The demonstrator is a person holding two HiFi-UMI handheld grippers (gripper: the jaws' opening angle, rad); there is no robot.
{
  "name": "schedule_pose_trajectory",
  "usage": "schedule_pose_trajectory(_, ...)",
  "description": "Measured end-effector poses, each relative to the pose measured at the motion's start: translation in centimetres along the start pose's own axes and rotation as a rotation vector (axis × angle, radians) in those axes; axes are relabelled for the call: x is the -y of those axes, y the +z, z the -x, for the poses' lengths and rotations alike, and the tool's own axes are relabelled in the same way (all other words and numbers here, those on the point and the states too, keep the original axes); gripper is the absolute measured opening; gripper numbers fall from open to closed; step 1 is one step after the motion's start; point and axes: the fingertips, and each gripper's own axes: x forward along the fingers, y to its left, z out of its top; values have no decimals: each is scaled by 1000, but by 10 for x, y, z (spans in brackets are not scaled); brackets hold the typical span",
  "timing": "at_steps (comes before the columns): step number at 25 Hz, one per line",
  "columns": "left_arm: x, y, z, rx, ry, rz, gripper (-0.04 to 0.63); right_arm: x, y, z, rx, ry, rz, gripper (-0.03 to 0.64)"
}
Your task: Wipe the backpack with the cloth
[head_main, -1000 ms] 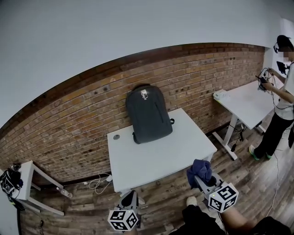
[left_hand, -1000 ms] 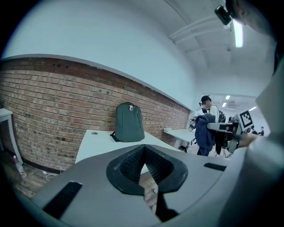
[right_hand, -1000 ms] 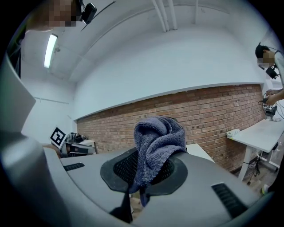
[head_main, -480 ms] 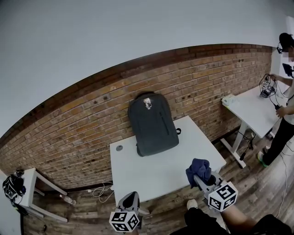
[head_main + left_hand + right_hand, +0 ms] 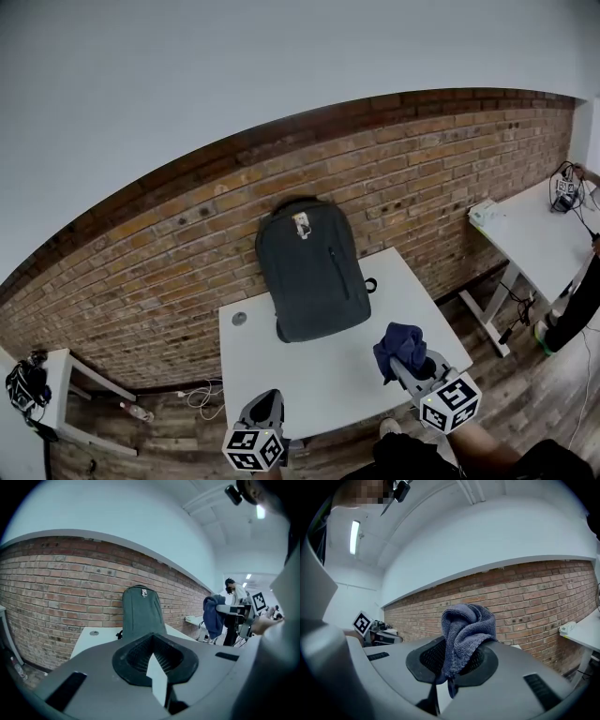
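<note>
Closing in: right gripper [image 5: 403,362], pinching the cloth [image 5: 398,341], now sits over table [image 5: 281,366] edge, nearer the backpack [image 5: 309,272]; wiping not begun. Left gripper [image 5: 265,407] jaws pressed together, empty.

A dark backpack [image 5: 309,277] rests on the white table [image 5: 281,370].

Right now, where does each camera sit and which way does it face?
Head view: above, looking steeply down at the white table and backpack against the brick wall; left gripper and right gripper show below.
Left gripper view: along its shut, empty jaws toward the backpack.
Right gripper view: along jaws shut on the cloth, toward the brick wall.
Shared: backpack in head and left gripper views.
</note>
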Motion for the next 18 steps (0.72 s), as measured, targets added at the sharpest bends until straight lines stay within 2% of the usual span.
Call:
schedule_pose_trajectory(4,-8,34,-43,21,28,23,-6,36,7,-32,-13,21,-11,38)
schedule_pose_trajectory(8,-9,63,-78,43,48,1,-6,70,17,-59,-11,41,-6,40)
schedule_pose_trajectory(18,-5,84,-143,38,81,15,-6,129,40,-110,-5,96,28,40)
